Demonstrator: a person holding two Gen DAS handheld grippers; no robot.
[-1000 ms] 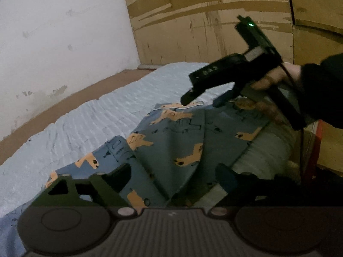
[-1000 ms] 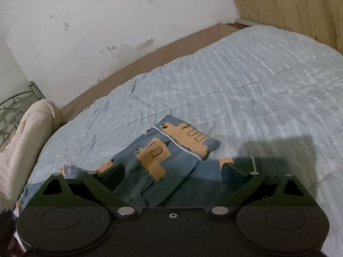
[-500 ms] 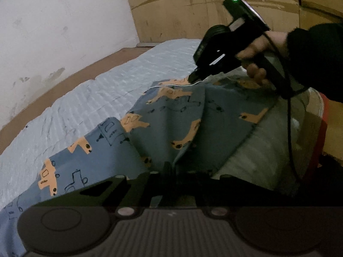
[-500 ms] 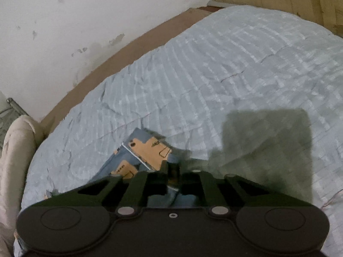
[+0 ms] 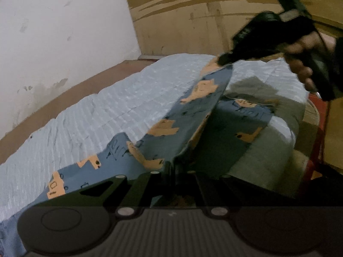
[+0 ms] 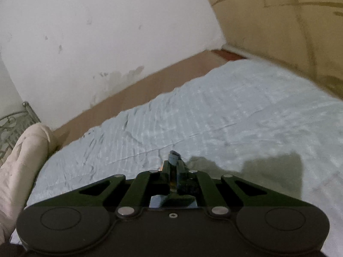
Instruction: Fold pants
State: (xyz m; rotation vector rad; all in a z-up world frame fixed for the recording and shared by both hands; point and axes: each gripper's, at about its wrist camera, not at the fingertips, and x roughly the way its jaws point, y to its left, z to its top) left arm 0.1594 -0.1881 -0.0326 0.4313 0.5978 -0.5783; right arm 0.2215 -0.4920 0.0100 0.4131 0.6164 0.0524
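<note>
Blue pants (image 5: 193, 115) with orange animal prints lie on a light blue quilt (image 5: 107, 111). In the left wrist view my left gripper (image 5: 171, 169) is shut on a near edge of the fabric. Farther off, my right gripper (image 5: 223, 60), held by a hand (image 5: 300, 68), pinches the far corner and lifts a ridge of cloth off the bed. In the right wrist view the right gripper (image 6: 173, 167) is closing its last bit on a small tuft of blue fabric (image 6: 173, 156) that pokes out between the fingertips; the rest of the pants is hidden below it.
The quilt (image 6: 235, 117) stretches to a brown bed rim (image 6: 150, 81), a white wall and a wooden panel wall (image 5: 193, 21). A cream bolster (image 6: 19, 160) and a metal bed rail (image 6: 12, 117) lie at the left. A red frame (image 5: 315, 150) stands at the right.
Both grippers went from open to shut on the pants. The right gripper then rose with its corner, pulling the fabric up into a ridge and away from the bed.
</note>
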